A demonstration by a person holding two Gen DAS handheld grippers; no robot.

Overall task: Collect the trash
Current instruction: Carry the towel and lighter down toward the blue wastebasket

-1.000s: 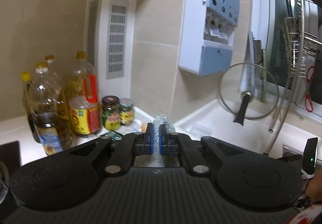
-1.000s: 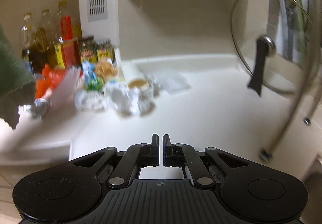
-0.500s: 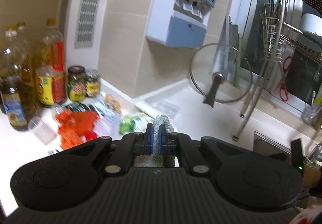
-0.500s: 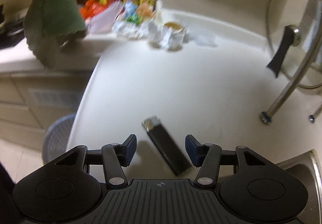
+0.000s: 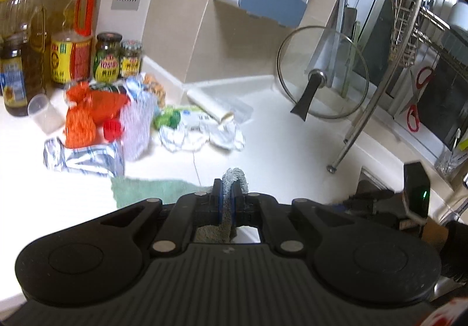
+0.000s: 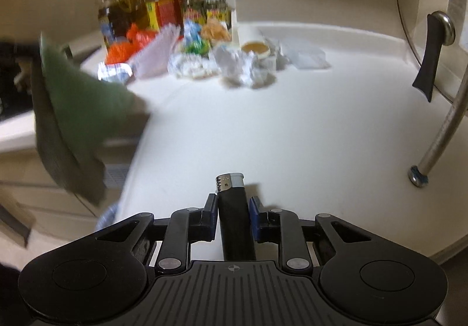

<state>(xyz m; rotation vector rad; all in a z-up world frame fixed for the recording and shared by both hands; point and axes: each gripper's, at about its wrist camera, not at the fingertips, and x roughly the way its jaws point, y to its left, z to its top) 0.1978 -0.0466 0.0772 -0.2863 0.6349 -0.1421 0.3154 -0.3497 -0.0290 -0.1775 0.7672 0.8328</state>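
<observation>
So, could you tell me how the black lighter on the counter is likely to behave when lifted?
The lighter looks stiff and probably light, being small and plastic-bodied. Its smooth sides could slip between the right gripper pads, whose jaws have just been closing on it. Lying flat on the counter, it seems unlikely to roll.

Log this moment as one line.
left gripper: shut on green cloth | right gripper: closing around black lighter | wrappers: uncollected
</observation>
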